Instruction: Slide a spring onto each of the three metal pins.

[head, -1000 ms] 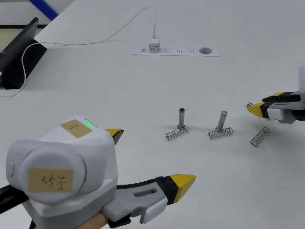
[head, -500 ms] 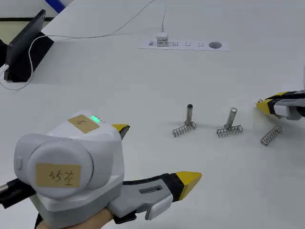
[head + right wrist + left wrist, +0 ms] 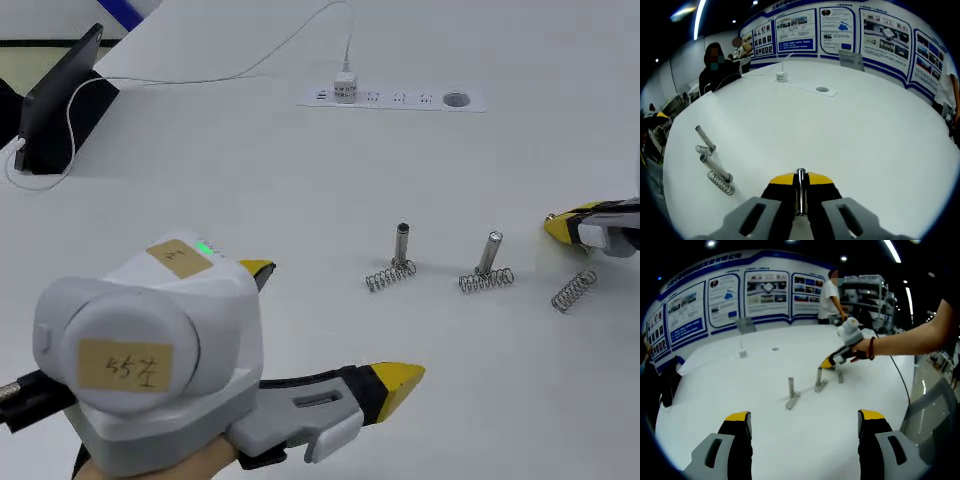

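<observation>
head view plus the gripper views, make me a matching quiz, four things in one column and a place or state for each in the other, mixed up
1. left gripper
2. right gripper
3. rightmost spring
4. power strip

A. lying flat, alone
B. jaws wide apart, nothing held
C. far off, white plug in it
D. shut on a metal pin

Pairs: 1-B, 2-D, 3-A, 4-C

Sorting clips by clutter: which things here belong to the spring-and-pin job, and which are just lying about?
Job: standing pins; third pin, clamped in the right hand-held gripper; springs; open left hand-held gripper.
Lying about: power strip; plugged-in charger; black device.
</observation>
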`<control>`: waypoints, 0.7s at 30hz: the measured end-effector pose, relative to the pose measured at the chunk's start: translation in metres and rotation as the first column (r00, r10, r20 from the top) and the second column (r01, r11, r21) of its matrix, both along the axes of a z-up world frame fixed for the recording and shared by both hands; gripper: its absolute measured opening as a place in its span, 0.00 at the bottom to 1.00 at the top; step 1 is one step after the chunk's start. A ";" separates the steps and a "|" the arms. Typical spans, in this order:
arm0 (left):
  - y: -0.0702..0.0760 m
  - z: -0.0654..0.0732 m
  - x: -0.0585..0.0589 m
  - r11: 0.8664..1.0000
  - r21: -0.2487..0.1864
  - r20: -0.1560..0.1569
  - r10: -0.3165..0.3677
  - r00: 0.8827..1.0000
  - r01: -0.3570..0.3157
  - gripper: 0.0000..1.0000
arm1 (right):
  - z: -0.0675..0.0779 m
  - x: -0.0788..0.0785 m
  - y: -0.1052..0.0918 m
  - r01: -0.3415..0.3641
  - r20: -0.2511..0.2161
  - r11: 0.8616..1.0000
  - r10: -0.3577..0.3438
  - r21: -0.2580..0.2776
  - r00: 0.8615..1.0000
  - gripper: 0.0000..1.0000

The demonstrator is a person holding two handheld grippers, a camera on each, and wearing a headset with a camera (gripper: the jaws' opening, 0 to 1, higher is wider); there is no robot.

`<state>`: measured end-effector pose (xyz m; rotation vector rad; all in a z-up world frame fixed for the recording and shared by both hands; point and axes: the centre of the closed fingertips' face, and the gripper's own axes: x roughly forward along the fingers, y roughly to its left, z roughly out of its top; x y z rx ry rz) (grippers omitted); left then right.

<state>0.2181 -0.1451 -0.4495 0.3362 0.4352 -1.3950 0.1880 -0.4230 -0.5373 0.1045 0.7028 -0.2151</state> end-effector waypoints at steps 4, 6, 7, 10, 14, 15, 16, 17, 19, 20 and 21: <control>0.000 0.000 0.001 1.000 0.000 0.001 0.001 1.000 -0.001 0.89 | 0.007 -0.003 0.003 0.026 0.020 0.999 -0.026 0.028 0.999 0.09; 0.000 0.001 0.001 1.000 -0.002 0.003 0.002 1.000 -0.002 0.89 | 0.011 -0.005 0.004 0.032 0.022 0.999 -0.032 0.022 0.999 0.09; 0.000 0.002 0.002 1.000 -0.004 0.004 0.003 1.000 -0.003 0.89 | 0.013 -0.006 0.006 0.028 0.027 0.999 -0.029 0.019 0.999 0.09; 0.000 0.004 0.002 1.000 -0.011 0.006 0.003 1.000 -0.003 0.89 | 0.020 -0.008 0.011 0.019 0.039 1.000 -0.020 0.016 0.999 0.08; 0.000 0.005 0.002 1.000 -0.014 0.008 0.003 1.000 -0.003 0.89 | 0.026 -0.010 0.016 0.011 0.049 1.000 -0.011 0.009 0.999 0.08; -0.001 0.006 0.002 1.000 -0.015 0.010 0.001 1.000 -0.001 0.89 | 0.028 -0.010 0.017 0.009 0.050 1.000 -0.010 0.009 0.999 0.08; -0.001 0.006 0.001 1.000 -0.016 0.010 0.000 1.000 0.001 0.89 | 0.029 -0.011 0.018 0.008 0.052 1.000 -0.009 0.008 0.999 0.08; -0.001 0.007 0.001 1.000 -0.018 0.011 0.000 1.000 0.001 0.89 | 0.031 -0.011 0.020 0.004 0.055 1.000 -0.005 0.007 0.998 0.08; -0.001 0.008 0.000 1.000 -0.022 0.012 -0.003 1.000 0.003 0.89 | 0.033 -0.013 0.021 0.001 0.055 1.000 -0.002 0.004 0.998 0.08; -0.001 0.008 0.000 1.000 -0.023 0.012 -0.003 1.000 0.003 0.89 | 0.034 -0.014 0.022 0.001 0.055 1.000 -0.001 0.004 0.998 0.08; -0.001 0.008 -0.001 1.000 -0.023 0.013 -0.002 1.000 0.003 0.89 | 0.034 -0.015 0.023 -0.001 0.056 1.000 0.001 0.005 0.998 0.08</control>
